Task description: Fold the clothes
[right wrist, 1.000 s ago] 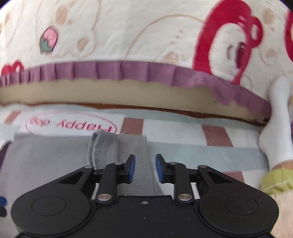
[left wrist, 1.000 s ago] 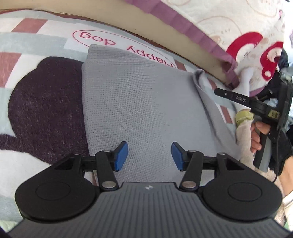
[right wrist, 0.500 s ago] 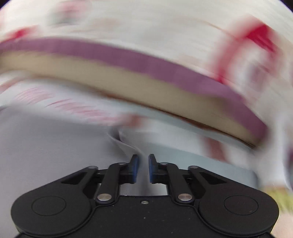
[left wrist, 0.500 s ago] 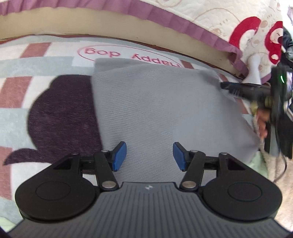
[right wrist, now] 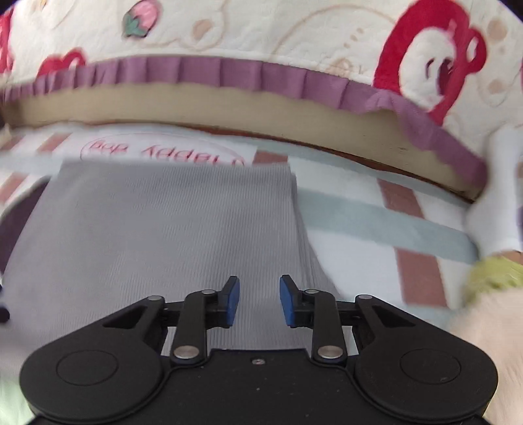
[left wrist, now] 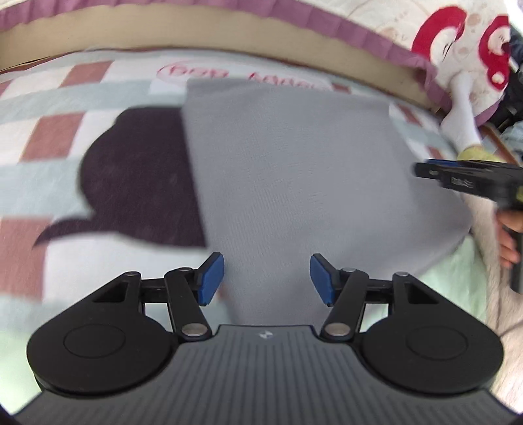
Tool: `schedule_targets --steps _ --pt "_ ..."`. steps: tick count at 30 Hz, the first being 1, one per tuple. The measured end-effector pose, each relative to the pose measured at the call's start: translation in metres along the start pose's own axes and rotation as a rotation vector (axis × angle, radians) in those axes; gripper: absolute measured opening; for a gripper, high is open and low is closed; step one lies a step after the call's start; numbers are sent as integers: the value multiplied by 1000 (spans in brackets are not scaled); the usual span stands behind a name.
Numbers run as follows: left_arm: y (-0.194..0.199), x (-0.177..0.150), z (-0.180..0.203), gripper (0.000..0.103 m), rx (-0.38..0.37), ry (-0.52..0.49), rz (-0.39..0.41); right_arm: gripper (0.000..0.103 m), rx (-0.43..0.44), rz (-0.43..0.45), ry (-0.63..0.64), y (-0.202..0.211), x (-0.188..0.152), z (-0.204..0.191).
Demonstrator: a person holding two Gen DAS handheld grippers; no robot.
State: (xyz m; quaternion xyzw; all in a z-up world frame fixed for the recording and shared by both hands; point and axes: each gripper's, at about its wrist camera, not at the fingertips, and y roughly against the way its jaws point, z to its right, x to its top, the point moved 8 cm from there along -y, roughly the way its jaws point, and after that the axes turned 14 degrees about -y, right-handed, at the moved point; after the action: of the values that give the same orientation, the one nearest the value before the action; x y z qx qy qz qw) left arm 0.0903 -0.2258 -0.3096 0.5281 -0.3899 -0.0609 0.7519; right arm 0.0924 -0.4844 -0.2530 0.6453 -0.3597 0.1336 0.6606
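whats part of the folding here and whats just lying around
Job: grey cloth, left gripper, right gripper.
Lying about: patterned rug, bed cover, white sock.

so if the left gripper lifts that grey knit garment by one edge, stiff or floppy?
Likely floppy: the grey knit garment lies flat, following the patterned blanket. Its ribbed knit probably grips the blue pads rather than slipping. Probably light; the folded layers may slide apart.
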Motion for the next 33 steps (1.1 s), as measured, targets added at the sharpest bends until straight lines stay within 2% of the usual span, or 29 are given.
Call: schedule_targets --steps 1,2,4,6,8,9,11,14,16,17,19,21,23,25,26,29,31,33 --pt "2 -9 0 61 7 3 -28 33 50 -4 15 9 -10 -11" --pt "6 -14 1 62 5 1 -22 33 100 -8 30 18 -20 -21" --pt "11 -21 0 63 -18 32 -33 43 199 -17 60 37 -41 -42" --pt "15 -23 -5 67 -105 135 -32 44 286 -29 99 55 -62 -63" --pt "15 -24 -14 72 -232 294 -1 41 207 -82 205 45 -85 -73" --pt "15 -26 -20 80 -284 377 15 40 166 -104 233 41 -94 -75" --pt "15 -30 -29 82 -354 514 38 40 161 -108 201 44 -94 -75" --pt "14 -28 -27 82 -360 529 57 40 163 -108 177 48 -96 -75" --pt "12 -26 -20 82 -366 512 71 44 185 -90 187 53 -100 -77" --pt "12 -26 -16 82 -362 503 79 44 206 -74 190 55 -99 -81" --pt "11 -25 -10 88 -340 477 98 45 258 -33 209 63 -98 -93" --pt "11 -24 -6 87 -336 456 107 47 315 13 239 74 -98 -107" --pt "10 -21 -6 64 -355 441 109 48 342 50 290 80 -98 -120" --pt "12 -19 -7 24 -349 420 107 48 337 81 350 84 -103 -131" --pt "13 -18 -9 16 -338 416 106 48 336 92 378 86 -105 -137" --pt "18 -16 -11 13 -366 449 131 52 339 117 449 95 -111 -154" --pt "21 -12 -10 13 -374 448 146 66 315 147 514 95 -114 -165" --pt "25 -6 -9 13 -399 449 166 66 272 168 594 92 -118 -174"
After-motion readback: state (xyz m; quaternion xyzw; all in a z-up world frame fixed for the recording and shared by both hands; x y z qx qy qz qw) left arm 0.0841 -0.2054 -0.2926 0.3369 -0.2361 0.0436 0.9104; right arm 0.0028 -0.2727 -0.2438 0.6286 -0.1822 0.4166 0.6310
